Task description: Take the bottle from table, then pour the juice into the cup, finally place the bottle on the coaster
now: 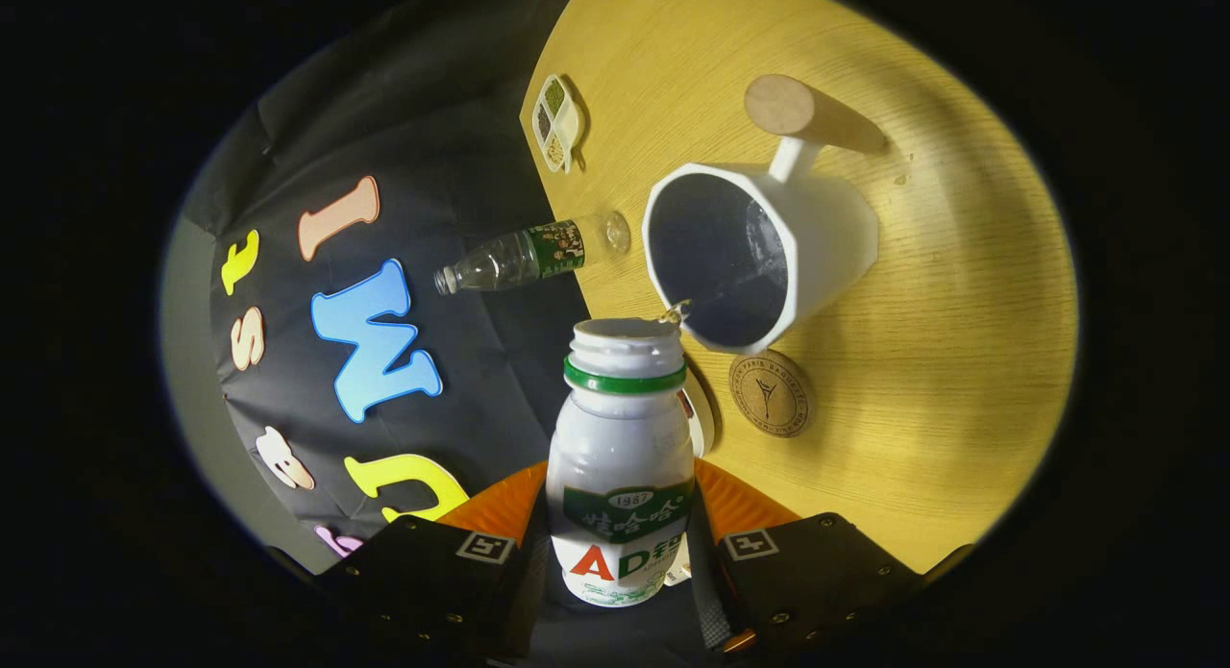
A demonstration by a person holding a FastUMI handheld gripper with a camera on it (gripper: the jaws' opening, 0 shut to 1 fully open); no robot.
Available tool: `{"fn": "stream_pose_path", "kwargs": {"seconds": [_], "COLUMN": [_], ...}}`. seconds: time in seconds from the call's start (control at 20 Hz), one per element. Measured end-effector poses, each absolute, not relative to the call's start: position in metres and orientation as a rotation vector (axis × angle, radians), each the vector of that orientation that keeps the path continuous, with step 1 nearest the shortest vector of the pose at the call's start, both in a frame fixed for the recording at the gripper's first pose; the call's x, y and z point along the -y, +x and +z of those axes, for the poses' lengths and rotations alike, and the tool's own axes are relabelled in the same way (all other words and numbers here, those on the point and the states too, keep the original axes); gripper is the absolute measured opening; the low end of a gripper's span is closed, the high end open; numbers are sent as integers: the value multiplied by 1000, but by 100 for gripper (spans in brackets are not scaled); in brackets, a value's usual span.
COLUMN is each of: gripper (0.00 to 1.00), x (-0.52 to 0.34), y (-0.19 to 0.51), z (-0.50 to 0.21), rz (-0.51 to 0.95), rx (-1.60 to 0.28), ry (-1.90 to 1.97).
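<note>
In the gripper view, the gripper (620, 538) is clenching the bottle (622, 457), a finger pressing on each side of its lower body, so the open mouth is pointing forward along the fingers. The whole view is rolling sideways because the bottle is being tipped for pouring. Its mouth is sitting just beside the rim of the cup (759, 255), which is lying at about one o'clock from the bottle, and a small drop of juice (673, 312) is crossing between the two. The coaster (771, 393) is waiting on the table (942, 399) at about two o'clock, near the cup's base. A clear bottle (528, 257) and a small dish (557, 122) are lying farther off at eleven o'clock.
</note>
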State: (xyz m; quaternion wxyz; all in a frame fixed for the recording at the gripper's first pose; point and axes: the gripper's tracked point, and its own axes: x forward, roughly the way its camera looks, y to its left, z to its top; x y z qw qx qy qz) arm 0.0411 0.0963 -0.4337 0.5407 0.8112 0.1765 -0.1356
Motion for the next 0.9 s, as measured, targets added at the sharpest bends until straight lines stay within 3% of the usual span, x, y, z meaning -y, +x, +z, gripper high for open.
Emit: {"fn": "stream_pose_path", "kwargs": {"seconds": [0.9], "gripper": [64], "x": [-83], "y": [45], "z": [-441], "rz": [-366], "rx": [-419], "ry": [2022]}}
